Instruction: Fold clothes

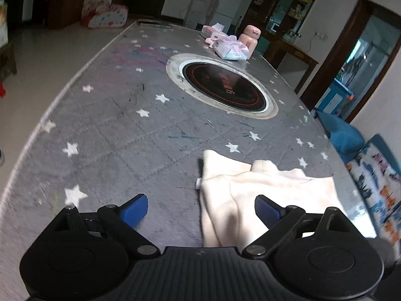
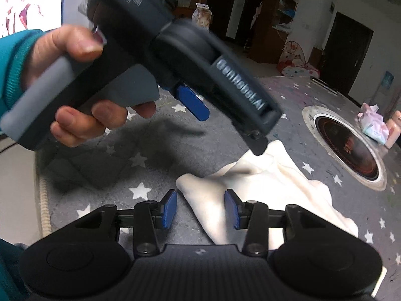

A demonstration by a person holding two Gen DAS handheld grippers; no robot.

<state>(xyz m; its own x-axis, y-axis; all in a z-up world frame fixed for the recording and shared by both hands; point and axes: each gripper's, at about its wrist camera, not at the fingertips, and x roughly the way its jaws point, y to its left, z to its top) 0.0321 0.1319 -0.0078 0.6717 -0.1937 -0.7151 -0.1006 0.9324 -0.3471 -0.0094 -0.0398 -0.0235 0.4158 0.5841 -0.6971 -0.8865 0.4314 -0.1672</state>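
Observation:
A cream garment (image 1: 263, 195) lies crumpled on the grey star-patterned table cover (image 1: 112, 130). My left gripper (image 1: 201, 210) is open above the garment's left edge, with nothing between its blue pads. In the right wrist view the garment (image 2: 270, 185) lies ahead, with a raised fold between my right gripper's (image 2: 200, 208) open pads, not clamped. The left gripper's body (image 2: 190, 57) hangs above the garment, held by a hand in a teal sleeve, one blue pad (image 2: 193, 102) showing.
A round black inset hotplate (image 1: 223, 85) sits mid-table. A pink bottle (image 1: 249, 40) and tissue packs (image 1: 230, 50) stand at the far end. A blue chair (image 1: 343, 135) and patterned cloth stand to the right. The table's left edge (image 1: 37, 130) drops to the floor.

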